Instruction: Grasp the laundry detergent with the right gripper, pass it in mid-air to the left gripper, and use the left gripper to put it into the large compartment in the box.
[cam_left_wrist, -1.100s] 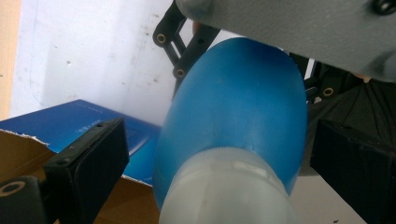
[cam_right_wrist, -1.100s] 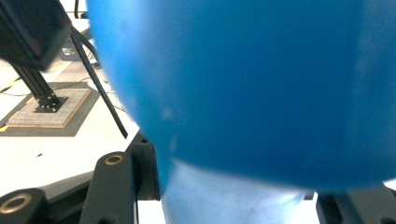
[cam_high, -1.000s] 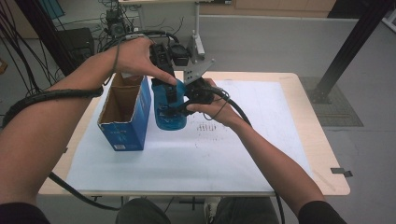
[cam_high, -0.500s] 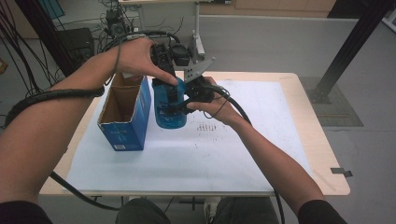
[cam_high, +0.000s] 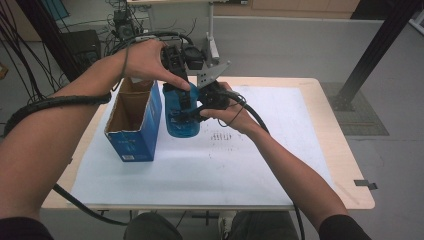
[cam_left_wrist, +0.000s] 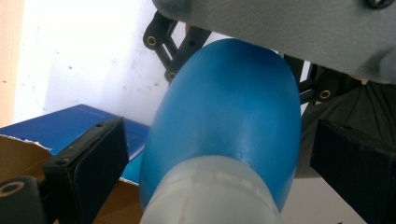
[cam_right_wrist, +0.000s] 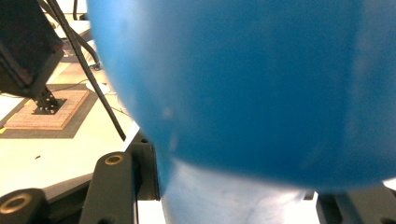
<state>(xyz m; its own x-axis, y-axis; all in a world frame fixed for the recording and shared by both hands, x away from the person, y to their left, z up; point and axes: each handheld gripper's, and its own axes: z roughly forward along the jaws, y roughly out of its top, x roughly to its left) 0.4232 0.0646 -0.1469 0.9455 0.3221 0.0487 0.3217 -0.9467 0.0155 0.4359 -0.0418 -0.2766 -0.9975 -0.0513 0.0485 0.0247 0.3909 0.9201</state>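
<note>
a blue bottle beside an open blue box on the desk: right gripper fingers clamp its body, left gripper fingers open around its white neck, so a twist could tip it.

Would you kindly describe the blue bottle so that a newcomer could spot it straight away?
On the white sheet covering the wooden table, look toward the far left, beside the open blue carton. The blue bottle stands just right of it, held by the right gripper. Unlike the boxy cardboard carton, it is round, smooth and glossy, with a pale neck.
</note>
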